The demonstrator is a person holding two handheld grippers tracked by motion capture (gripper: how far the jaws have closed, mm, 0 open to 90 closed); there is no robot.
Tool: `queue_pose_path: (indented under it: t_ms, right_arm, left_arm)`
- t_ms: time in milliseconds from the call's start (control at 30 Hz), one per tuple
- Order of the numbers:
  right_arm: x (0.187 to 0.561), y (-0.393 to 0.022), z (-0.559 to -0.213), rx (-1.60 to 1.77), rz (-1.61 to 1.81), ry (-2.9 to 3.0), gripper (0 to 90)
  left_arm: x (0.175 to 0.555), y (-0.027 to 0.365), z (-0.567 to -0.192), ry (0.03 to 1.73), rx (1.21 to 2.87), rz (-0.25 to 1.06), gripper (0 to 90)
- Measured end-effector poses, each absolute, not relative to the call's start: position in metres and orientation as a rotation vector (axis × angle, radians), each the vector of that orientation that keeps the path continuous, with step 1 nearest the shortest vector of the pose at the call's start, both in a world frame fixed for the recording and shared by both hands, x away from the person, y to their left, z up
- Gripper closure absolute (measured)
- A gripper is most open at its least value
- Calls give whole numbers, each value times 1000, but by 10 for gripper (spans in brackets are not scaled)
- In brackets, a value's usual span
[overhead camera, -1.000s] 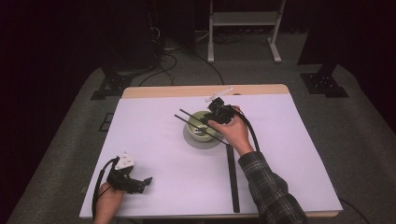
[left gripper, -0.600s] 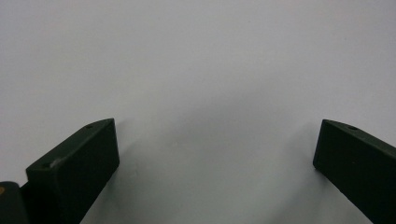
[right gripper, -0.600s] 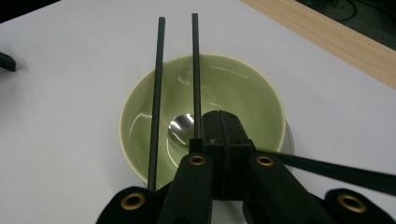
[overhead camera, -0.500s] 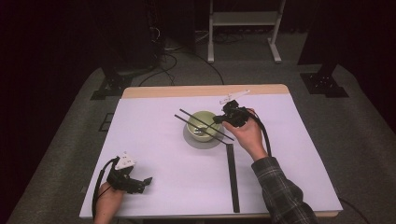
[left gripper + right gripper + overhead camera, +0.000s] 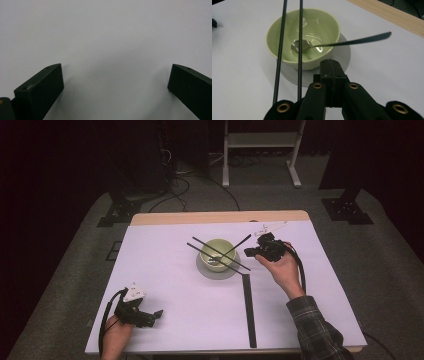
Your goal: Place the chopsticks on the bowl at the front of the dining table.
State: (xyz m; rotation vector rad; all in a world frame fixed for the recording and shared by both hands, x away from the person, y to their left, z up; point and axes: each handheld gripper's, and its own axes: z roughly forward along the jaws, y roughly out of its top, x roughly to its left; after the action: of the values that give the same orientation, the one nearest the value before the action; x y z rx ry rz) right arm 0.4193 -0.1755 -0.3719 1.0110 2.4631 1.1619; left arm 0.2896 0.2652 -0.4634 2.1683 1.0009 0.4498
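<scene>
High view has a white-covered table (image 5: 165,285) in a dark room, green bowl (image 5: 218,253) at centre, right gripper (image 5: 255,251) now shifted right of it; left gripper (image 5: 115,82) gapes wide over bare white, and the right gripper view shows jaws pinched together, empty, having just closed.

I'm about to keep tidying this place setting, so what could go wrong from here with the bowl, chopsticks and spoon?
The chopsticks lie loose across the rim of the green bowl; a nudge from the shut right gripper close by could roll them off. The spoon leans out over the rim, so catching its handle might tip it out or shift the bowl on its saucer.
</scene>
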Motion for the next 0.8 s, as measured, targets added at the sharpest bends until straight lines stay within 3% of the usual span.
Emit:
queue_pose_path:
  t_ms: [800]
  right_arm:
    - [397,-193,-402,1022,1196,2502,900]
  left_arm:
    - [289,265,-463,1003,2173,448,0]
